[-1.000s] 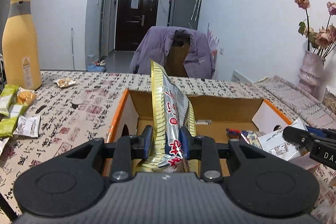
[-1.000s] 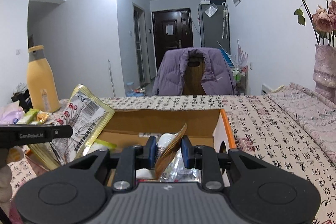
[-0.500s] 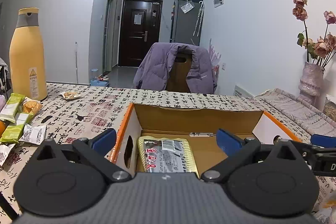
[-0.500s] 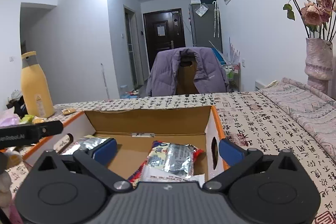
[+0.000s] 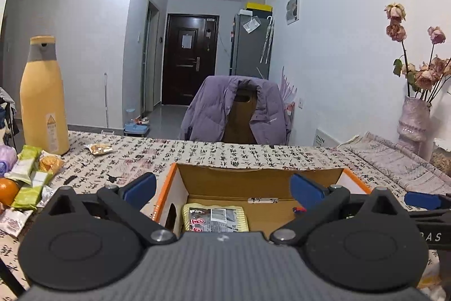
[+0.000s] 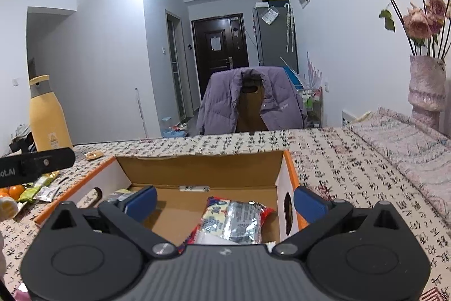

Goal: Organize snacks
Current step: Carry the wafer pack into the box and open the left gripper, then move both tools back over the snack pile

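An open cardboard box with orange rims (image 5: 262,179) (image 6: 197,168) stands on the patterned tablecloth. A yellow-edged silver snack packet (image 5: 214,217) lies flat inside it at the left. A red, blue and silver packet (image 6: 234,220) lies inside at the right. My left gripper (image 5: 222,186) hovers over the box's near left side, jaws wide open and empty. Over the near right side my right gripper (image 6: 224,202) is open too, nothing between its blue pads. Each gripper's finger shows in the other's view.
Loose green snack packets (image 5: 26,179) and an orange (image 5: 8,189) lie on the table at the left. A tall yellow bottle (image 5: 43,98) stands behind them, with a small snack (image 5: 98,148) nearby. A vase of dried roses (image 6: 425,83) stands far right. A chair with a purple jacket (image 5: 236,110) is beyond the table.
Both grippers opened and let go of their packets, which now lie flat in the box. The left gripper has risen and drawn back a little.
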The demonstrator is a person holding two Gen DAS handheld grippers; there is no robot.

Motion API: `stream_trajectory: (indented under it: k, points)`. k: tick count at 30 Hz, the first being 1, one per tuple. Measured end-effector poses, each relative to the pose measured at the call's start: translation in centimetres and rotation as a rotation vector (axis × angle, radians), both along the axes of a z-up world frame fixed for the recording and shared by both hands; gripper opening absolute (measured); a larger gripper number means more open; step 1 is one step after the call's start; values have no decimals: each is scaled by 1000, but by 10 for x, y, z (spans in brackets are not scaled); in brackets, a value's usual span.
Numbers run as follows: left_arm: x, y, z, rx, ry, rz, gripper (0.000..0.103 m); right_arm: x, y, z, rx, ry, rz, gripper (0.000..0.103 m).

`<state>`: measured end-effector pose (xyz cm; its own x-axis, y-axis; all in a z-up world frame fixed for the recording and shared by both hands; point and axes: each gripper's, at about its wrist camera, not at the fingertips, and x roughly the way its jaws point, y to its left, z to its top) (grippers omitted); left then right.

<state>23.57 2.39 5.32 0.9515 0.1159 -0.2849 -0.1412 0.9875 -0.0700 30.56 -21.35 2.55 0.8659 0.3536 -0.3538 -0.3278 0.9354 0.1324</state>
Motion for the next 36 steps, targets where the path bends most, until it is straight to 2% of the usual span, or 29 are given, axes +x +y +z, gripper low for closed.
stream_trajectory:
  k: [9, 16, 27, 36]
  points:
    - [-34, -1, 13, -8, -18, 3, 103, -29, 1, 17, 13, -23, 5, 103]
    - [-64, 0, 12, -10, -15, 0, 103, -59, 0, 18, -24, -40, -5, 103]
    - [-110, -1, -4, 17, 7, -28, 103, -108, -10, 13, -67, -46, -16, 103]
    - [-139, -6, -30, 42, 57, -61, 103, -138, -28, -14, -97, 22, -18, 103]
